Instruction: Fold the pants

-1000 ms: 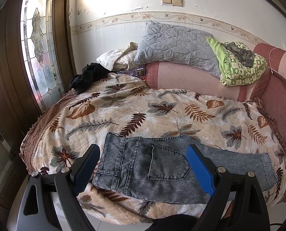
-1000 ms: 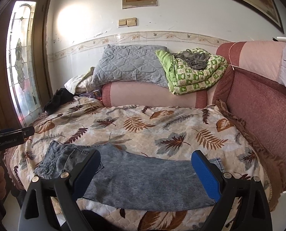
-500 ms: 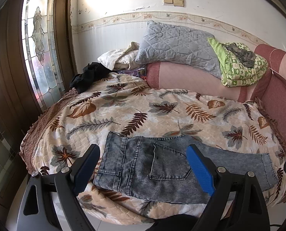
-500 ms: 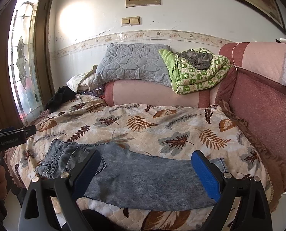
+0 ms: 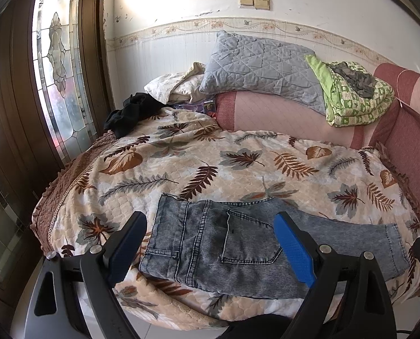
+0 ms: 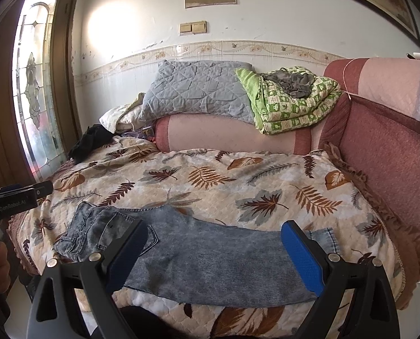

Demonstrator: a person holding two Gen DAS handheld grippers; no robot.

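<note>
Grey-blue jeans (image 5: 238, 243) lie flat along the near edge of the bed, folded lengthwise with one leg on the other, waist to the left and hem to the right. They also show in the right wrist view (image 6: 210, 254). My left gripper (image 5: 210, 243) is open and empty, held in the air in front of the waist end. My right gripper (image 6: 214, 250) is open and empty, in front of the leg part. The left gripper's body (image 6: 14, 200) shows at the left edge of the right wrist view.
The bed has a leaf-print quilt (image 5: 238, 163). At the back lie a pink bolster (image 5: 280, 115), a grey pillow (image 5: 263, 65), a green blanket (image 5: 354, 99) and a black garment (image 5: 130, 113). A stained-glass door (image 5: 57, 70) stands left, a red headboard (image 6: 388, 158) right.
Both grippers have drifted slightly up and back from the bed, so the view has shifted a little. The jeans have not moved. Both grippers stay open.
</note>
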